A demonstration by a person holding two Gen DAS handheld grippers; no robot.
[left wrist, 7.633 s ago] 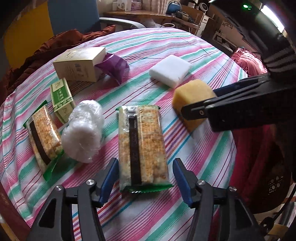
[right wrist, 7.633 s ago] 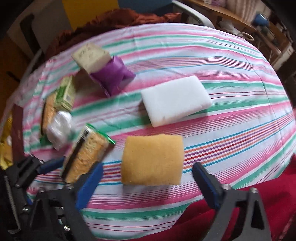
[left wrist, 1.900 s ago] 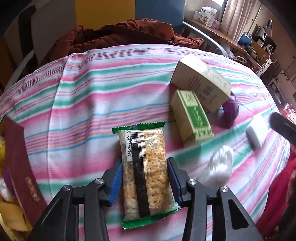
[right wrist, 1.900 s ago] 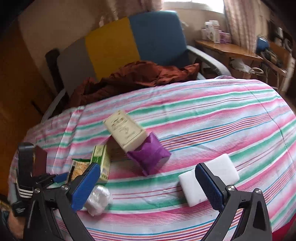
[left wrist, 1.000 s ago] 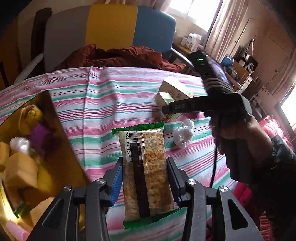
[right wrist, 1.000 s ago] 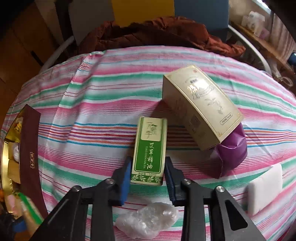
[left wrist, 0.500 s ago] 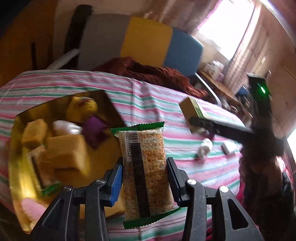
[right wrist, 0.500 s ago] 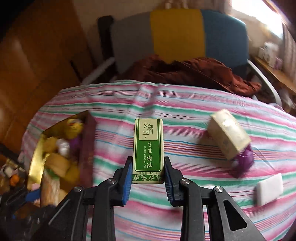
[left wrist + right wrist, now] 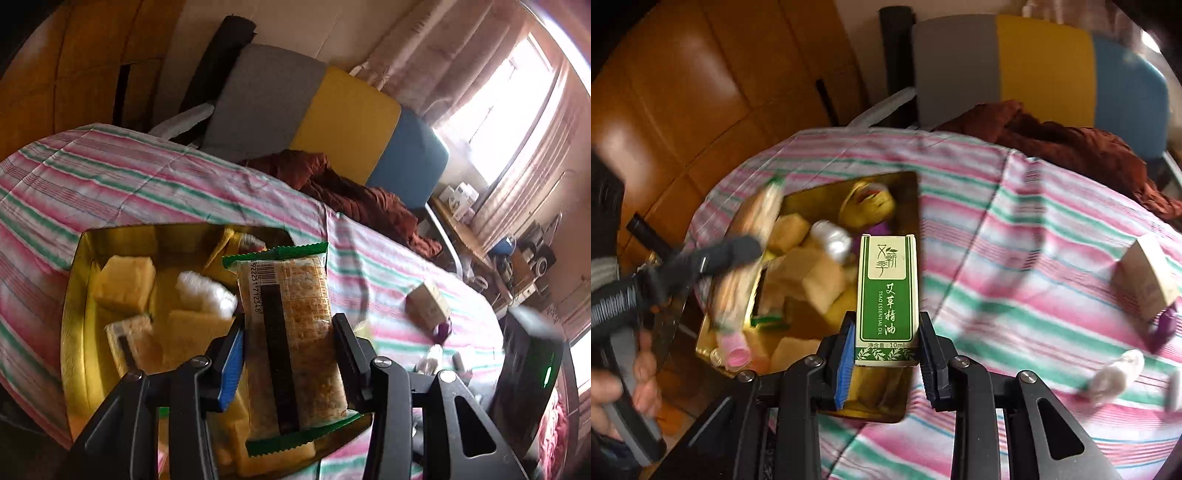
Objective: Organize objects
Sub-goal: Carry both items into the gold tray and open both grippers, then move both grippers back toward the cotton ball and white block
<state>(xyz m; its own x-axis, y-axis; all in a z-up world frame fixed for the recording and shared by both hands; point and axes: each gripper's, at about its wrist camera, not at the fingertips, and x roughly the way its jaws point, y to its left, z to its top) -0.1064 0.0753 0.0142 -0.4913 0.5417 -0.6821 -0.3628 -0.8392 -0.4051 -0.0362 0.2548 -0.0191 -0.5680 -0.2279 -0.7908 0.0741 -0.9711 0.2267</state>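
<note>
My left gripper [image 9: 288, 354] is shut on a green-edged cracker pack [image 9: 291, 325] and hangs over the open gold box [image 9: 74, 332]. Inside the box lie yellow sponges [image 9: 125, 284], a white plastic wad [image 9: 205, 295] and another cracker pack [image 9: 129, 339]. My right gripper [image 9: 886, 354] is shut on a green essential-oil carton [image 9: 888, 295], held upright above the right side of the gold box [image 9: 918, 206]. In the right wrist view the left gripper's fingers [image 9: 731, 251] and their cracker pack [image 9: 746, 266] are blurred over the box's left side.
On the striped tablecloth [image 9: 1015, 258] to the right lie a beige box [image 9: 1145, 280], a purple pouch [image 9: 1163, 325] and a white plastic wad [image 9: 1115, 373]. A hand [image 9: 613, 391] holds the left gripper's handle. Behind the table stand a grey-yellow-blue chair [image 9: 1034, 62] with brown cloth [image 9: 1052, 144] and a wooden cabinet [image 9: 683, 92].
Both grippers have swung left across the table, each carrying its thing, and now hang over the gold box. The beige box and purple pouch are left far to the right.
</note>
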